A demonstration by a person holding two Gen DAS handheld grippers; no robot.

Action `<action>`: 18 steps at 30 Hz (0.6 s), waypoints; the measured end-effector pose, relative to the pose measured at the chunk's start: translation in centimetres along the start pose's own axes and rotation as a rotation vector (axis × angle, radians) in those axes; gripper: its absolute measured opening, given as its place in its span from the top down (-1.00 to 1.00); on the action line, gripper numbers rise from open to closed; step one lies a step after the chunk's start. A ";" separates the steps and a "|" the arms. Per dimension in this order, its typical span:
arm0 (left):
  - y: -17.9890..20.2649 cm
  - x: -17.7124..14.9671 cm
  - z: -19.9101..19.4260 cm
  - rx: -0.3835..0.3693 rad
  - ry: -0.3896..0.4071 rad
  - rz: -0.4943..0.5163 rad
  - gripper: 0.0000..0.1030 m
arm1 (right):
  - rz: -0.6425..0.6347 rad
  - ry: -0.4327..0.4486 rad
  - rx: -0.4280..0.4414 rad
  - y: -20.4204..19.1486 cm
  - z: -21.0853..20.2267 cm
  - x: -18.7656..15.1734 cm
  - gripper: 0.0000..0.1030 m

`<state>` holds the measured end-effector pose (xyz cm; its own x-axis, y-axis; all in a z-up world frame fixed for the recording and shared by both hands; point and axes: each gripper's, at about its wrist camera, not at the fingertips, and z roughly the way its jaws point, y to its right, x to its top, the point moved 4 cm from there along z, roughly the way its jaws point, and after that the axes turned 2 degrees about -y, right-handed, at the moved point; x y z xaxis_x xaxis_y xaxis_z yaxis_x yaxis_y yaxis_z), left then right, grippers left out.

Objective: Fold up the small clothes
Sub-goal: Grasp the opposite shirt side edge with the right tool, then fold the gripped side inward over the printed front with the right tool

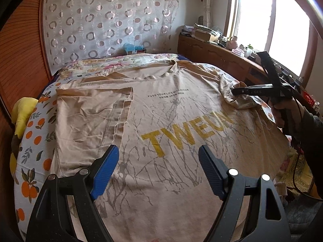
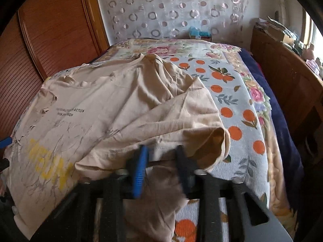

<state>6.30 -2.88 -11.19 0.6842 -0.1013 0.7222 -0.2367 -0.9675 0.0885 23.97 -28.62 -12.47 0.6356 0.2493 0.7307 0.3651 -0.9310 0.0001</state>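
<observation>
A beige T-shirt (image 1: 161,125) with yellow letters lies spread on the bed; it also shows in the right wrist view (image 2: 101,104). Its left sleeve (image 1: 90,117) is folded in over the body. My left gripper (image 1: 159,169) is open and empty, hovering over the shirt's lower part. My right gripper (image 2: 161,161) is shut on the shirt's right sleeve (image 2: 181,121) and lifts it off the bed. In the left wrist view the right gripper (image 1: 234,90) shows at the bunched sleeve at the shirt's right edge.
The bed has a sheet with orange fruit print (image 2: 232,109) and a floral blanket (image 1: 113,62). A wooden wardrobe (image 2: 50,40) stands left, a cluttered wooden cabinet (image 1: 218,54) under the window right. A yellow cloth (image 1: 24,113) lies at the bed's left edge.
</observation>
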 end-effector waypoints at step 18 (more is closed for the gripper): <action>-0.2 -0.4 0.1 0.003 -0.008 -0.006 -0.58 | -0.162 0.155 -0.036 -6.0 -3.2 4.5 0.95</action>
<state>6.15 -2.62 -11.61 0.6909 -0.0976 0.7164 -0.2308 -0.9688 0.0906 22.46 -22.79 -6.96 0.4576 0.3555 0.8150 0.4279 -0.8915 0.1487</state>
